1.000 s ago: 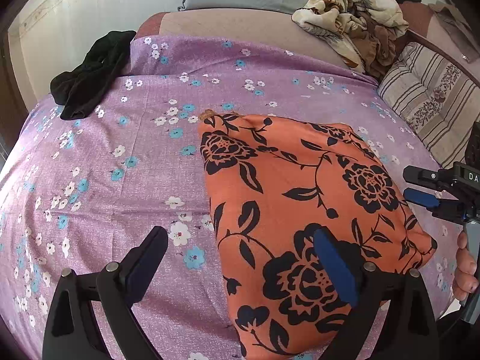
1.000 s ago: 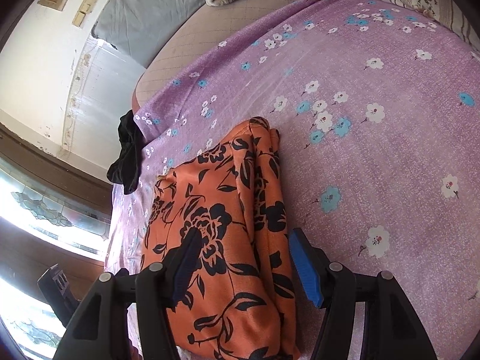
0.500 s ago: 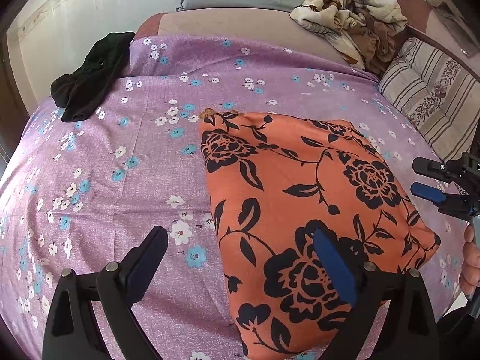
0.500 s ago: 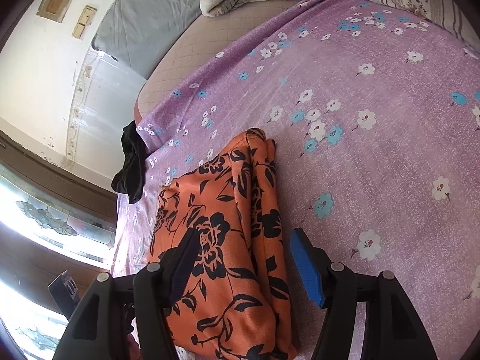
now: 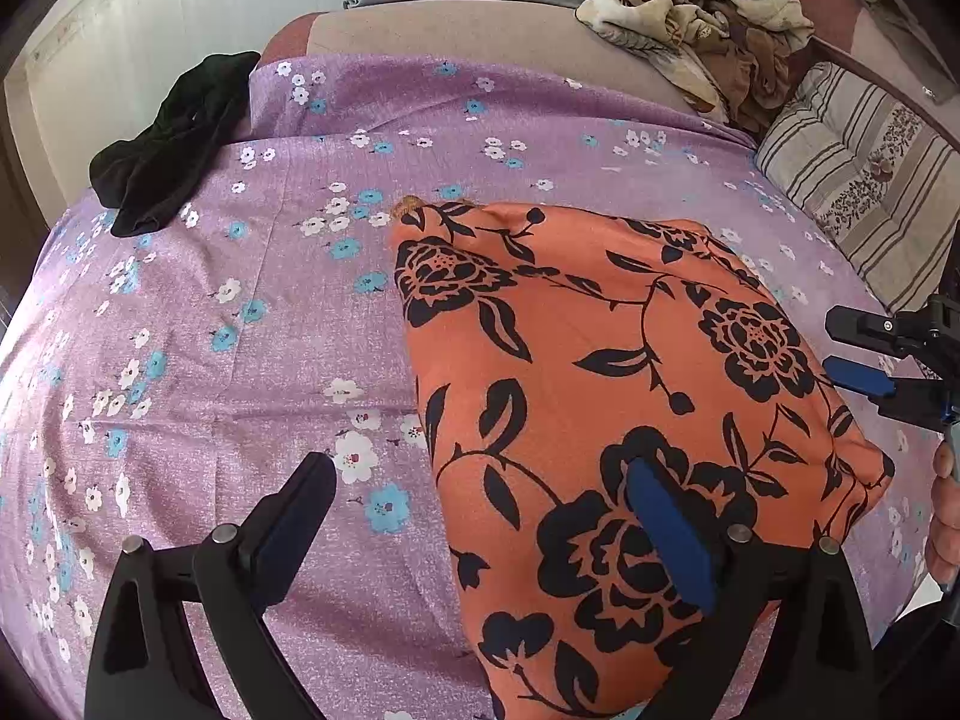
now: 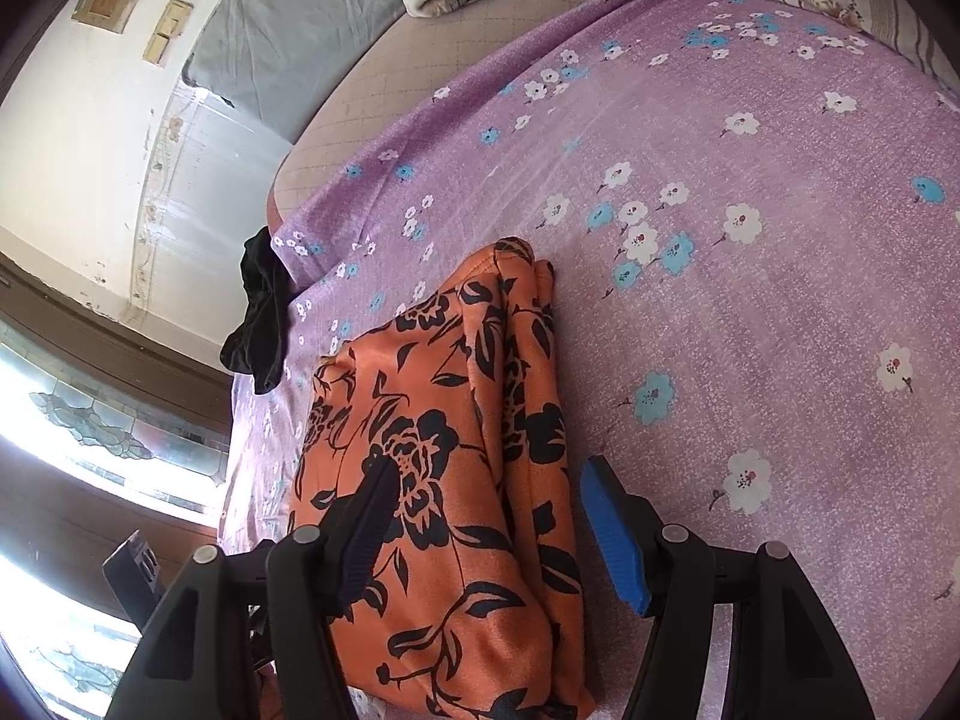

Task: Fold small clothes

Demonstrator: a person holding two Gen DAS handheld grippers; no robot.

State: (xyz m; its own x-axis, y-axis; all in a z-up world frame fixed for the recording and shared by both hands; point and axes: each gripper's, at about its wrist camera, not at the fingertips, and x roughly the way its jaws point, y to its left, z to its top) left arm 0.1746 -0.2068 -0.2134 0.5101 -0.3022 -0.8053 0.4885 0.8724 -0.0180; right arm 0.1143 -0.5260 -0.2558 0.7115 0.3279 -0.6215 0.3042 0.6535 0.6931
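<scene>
- Left gripper point(image 5: 480, 516): fingers spread wide and holding nothing. One finger point(image 5: 669, 534) is over the near part of the orange cloth, the other over bare sheet to its left; whether either touches down I cannot tell.
- Right gripper point(image 6: 489, 516): fingers parted at a middling width, nothing pinched. The dark finger point(image 6: 369, 525) is over the cloth's top layer and the blue finger point(image 6: 615, 531) is just past its stacked edge, over the sheet.
- Orange cloth point(image 5: 600, 360): a floral piece folded into a rough rectangle, lying flat on the bed near its front edge. From the right wrist its layered folds show along the right-hand side point(image 6: 528, 396).
- Purple sheet point(image 5: 240, 330): flowered, covering the bed, lightly creased.
- Person's hand point(image 5: 945, 516): at the right edge of the left wrist view, beside the cloth's corner.
- Black garment point(image 5: 168, 138): bunched at the sheet's far left corner, well apart from the cloth.
- Striped pillow point(image 5: 858, 180): far right.
- Pile of clothes point(image 5: 708, 12): crumpled, at the far end of the bed.
</scene>
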